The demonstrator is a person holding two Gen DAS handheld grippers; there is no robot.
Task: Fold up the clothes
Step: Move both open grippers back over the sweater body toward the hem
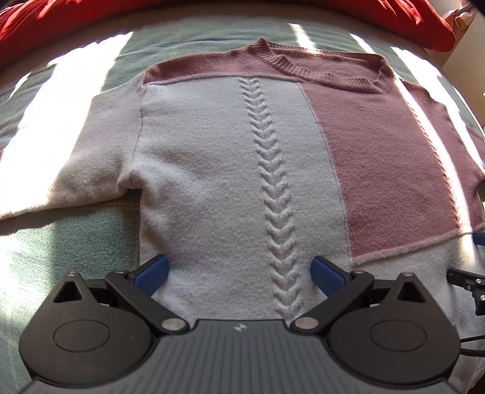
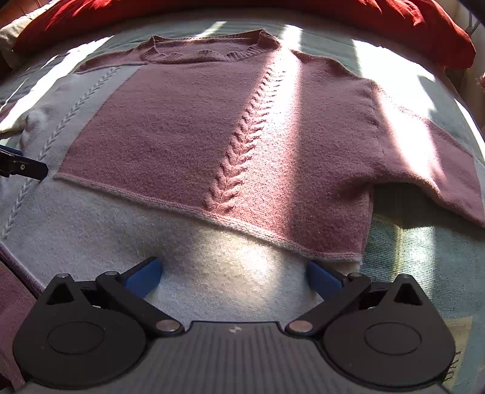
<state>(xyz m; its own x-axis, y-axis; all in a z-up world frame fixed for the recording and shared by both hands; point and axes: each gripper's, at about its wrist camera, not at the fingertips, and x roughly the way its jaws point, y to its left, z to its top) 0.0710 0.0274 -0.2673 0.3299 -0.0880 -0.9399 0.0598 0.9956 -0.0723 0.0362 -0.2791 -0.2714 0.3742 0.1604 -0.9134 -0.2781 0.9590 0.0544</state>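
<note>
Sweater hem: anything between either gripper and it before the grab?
Nothing visible. The left gripper and right gripper are both open, right above the white lower part of the sweater, with no other item on the knit. The red bedding lies far off, beyond the collar.

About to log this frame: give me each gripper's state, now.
Left gripper: open, holding nothing, over the sweater hem.
Right gripper: open, holding nothing, over the hem.

left gripper (image 1: 239, 274) jaws spread wide, right gripper (image 2: 235, 277) likewise, side by side
</note>
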